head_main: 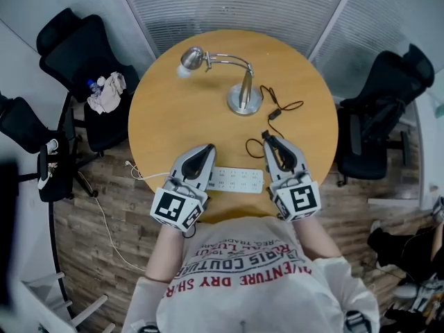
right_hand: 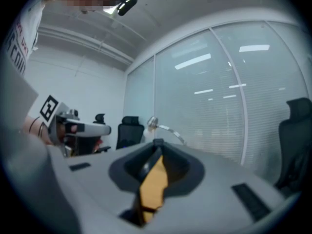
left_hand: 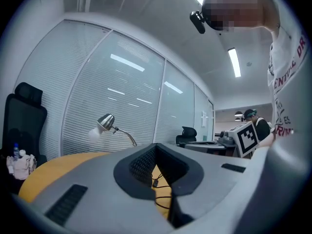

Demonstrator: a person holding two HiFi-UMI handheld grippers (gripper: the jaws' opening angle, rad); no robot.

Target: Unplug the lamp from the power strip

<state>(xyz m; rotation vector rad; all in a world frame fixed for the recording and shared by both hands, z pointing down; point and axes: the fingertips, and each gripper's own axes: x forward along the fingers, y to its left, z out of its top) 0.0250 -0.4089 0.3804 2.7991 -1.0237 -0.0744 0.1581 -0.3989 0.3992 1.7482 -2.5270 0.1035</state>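
Two grippers sit low in my head view at the near edge of a round wooden table (head_main: 180, 116), with the white power strip (head_main: 239, 180) lying flat between them, its length running left to right. My left gripper (head_main: 207, 149) lies over the strip's left end; its own view shows the jaws only narrowly apart with nothing between them, just bare tabletop and a stretch of cord beyond the gap. My right gripper (head_main: 266, 137) sits just past the strip's right end, pointing away from me. Its jaws are narrow and closed on a small dark piece at their tips, the plug (right_hand: 157, 143) as far as I can tell, since the lamp's black cord (head_main: 275, 114) ends right there in the head view. That end is clear of the strip, near it but not touching. From the tips the cord loops across the table past a small inline switch and runs to the silver desk lamp (head_main: 244, 96), which stands upright near the table's far side on a round base, its curved neck reaching left to the shade. A thin white cable (head_main: 135, 175) leaves the strip's left end, drops over the table edge and trails onto the wood floor. One black office chair (head_main: 76, 54) stands at the far left with a crumpled cloth on its seat, another (head_main: 388, 89) at the right, and a glass wall with blinds runs behind the table.
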